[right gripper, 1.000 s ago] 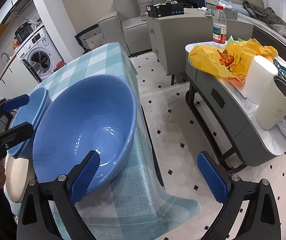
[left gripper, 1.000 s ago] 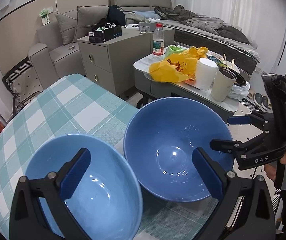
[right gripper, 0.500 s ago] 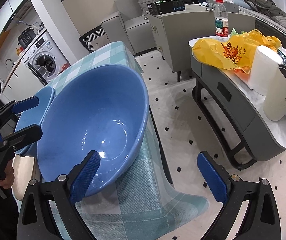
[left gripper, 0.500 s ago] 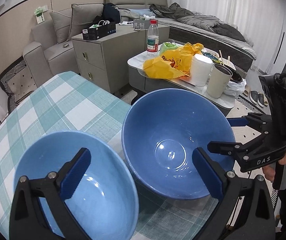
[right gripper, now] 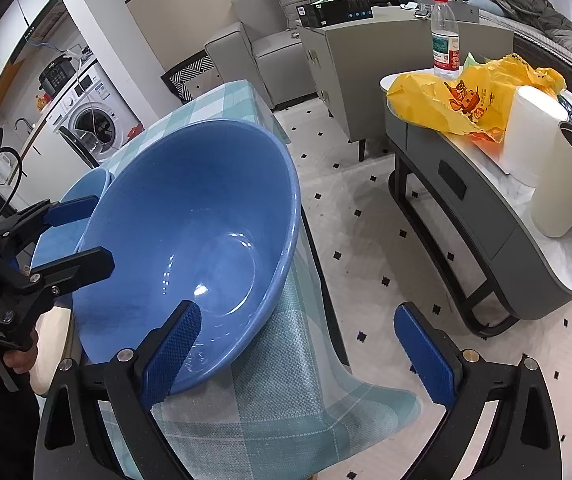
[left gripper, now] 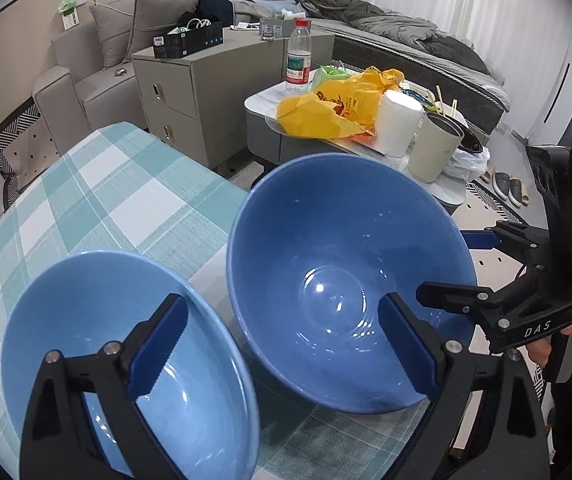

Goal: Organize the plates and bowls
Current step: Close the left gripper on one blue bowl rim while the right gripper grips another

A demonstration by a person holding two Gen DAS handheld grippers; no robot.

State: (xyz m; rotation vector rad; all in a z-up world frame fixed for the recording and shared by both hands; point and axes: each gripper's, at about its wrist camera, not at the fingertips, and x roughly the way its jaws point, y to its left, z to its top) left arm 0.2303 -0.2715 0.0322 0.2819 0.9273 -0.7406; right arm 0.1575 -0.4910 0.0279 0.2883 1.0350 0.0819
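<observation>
Two blue bowls stand side by side on a teal checked tablecloth. The lighter bowl is on the left and the darker bowl is at the table's right edge. My left gripper straddles the gap between them, one finger over each bowl, and its jaws are closing without pressing on either. My right gripper is open across the darker bowl's near rim, with one pad inside it and the other over the floor. Each gripper also shows in the other's view: the right gripper and the left gripper.
A cream dish peeks out low at the table's near left. Right of the table stands a grey side table with a yellow bag, a paper roll, a cup and a bottle. A cabinet and a sofa lie beyond.
Both cameras have drawn a little closer to the darker bowl, which looms larger. The left gripper's pads stand slightly nearer each other. The bowls have stayed in place.
</observation>
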